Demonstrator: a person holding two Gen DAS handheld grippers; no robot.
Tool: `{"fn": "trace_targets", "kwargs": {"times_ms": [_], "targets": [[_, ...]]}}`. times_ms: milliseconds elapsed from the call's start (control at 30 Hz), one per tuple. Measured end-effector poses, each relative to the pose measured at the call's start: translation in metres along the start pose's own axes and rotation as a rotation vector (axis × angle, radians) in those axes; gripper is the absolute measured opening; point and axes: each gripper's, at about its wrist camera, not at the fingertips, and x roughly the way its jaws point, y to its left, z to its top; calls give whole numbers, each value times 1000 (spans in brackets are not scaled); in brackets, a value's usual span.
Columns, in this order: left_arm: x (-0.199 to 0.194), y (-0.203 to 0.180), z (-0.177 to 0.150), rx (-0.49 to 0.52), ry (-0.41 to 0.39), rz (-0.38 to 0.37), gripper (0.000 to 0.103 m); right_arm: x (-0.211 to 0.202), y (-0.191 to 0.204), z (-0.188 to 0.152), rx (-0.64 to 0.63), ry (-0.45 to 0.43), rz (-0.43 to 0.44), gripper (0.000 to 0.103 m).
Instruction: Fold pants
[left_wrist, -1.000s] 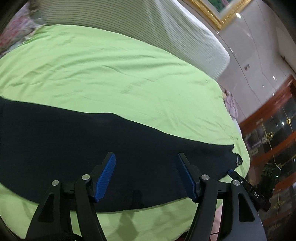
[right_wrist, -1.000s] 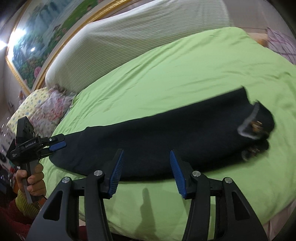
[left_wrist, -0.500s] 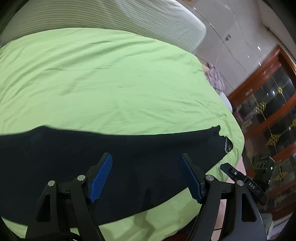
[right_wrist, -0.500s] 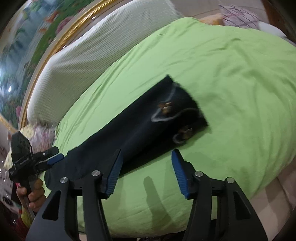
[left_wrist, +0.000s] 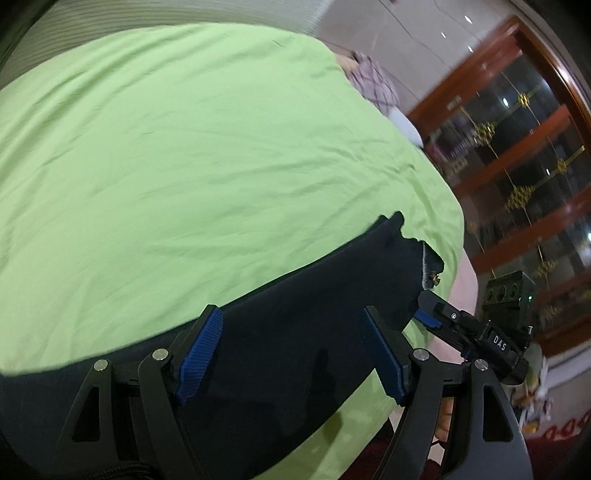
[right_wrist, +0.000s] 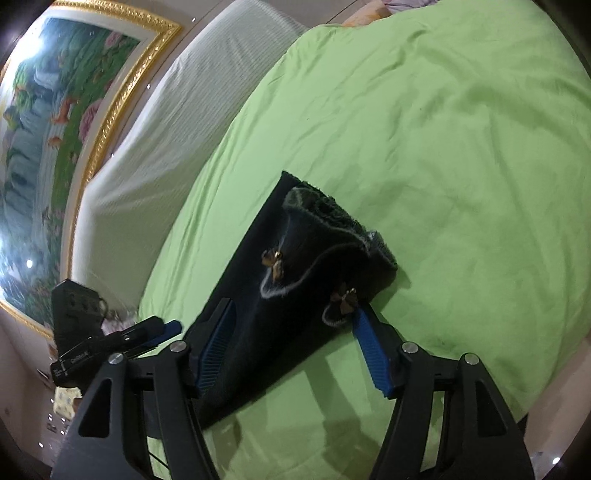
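Note:
Black pants (left_wrist: 280, 350) lie in a long strip on the green bedsheet (left_wrist: 207, 147), near its front edge. My left gripper (left_wrist: 291, 354) is open and empty just above the pants' middle. In the right wrist view the waist end of the pants (right_wrist: 306, 258), with grey trim and two small gold ornaments, points away. My right gripper (right_wrist: 295, 347) is open, its fingers either side of that end, holding nothing. The right gripper also shows in the left wrist view (left_wrist: 476, 332), and the left gripper shows in the right wrist view (right_wrist: 110, 339).
A white striped headboard cushion (right_wrist: 166, 122) and a gold-framed painting (right_wrist: 55, 122) stand behind the bed. A wooden glass cabinet (left_wrist: 524, 177) is to the right. A checked cloth (left_wrist: 373, 77) lies at the bed's far edge.
Both grippers have swung toward the waist end of the pants and come lower. The right gripper now straddles the waist end. Both stay open.

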Motion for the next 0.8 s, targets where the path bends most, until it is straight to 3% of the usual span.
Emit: {"fn": "trace_targets", "kwargs": {"times_ms": [100,167,233,600,667,733,800], "targets": [[19,-11,12,41,53,-14,77,-1,-2,0,-5,-19,-10,51],[33,-20,20,72,80,-14,77,-4,-9,1,1,-25,-37,22],[46,-30,27,104,106,-16,77,-6,-21,-1,32,-27,-13,14],[116,-74,58,220,225,-35,75,-16,-37,-10,8,-45,45,12],[122,-82,64,247,232,-43,70,-17,-37,-11,-8,-45,45,12],[131,-89,68,253,248,-58,54,-17,-36,-12,-14,-46,47,12],[136,-93,71,256,255,-60,48,-16,-34,-12,-24,-47,50,12]]}}
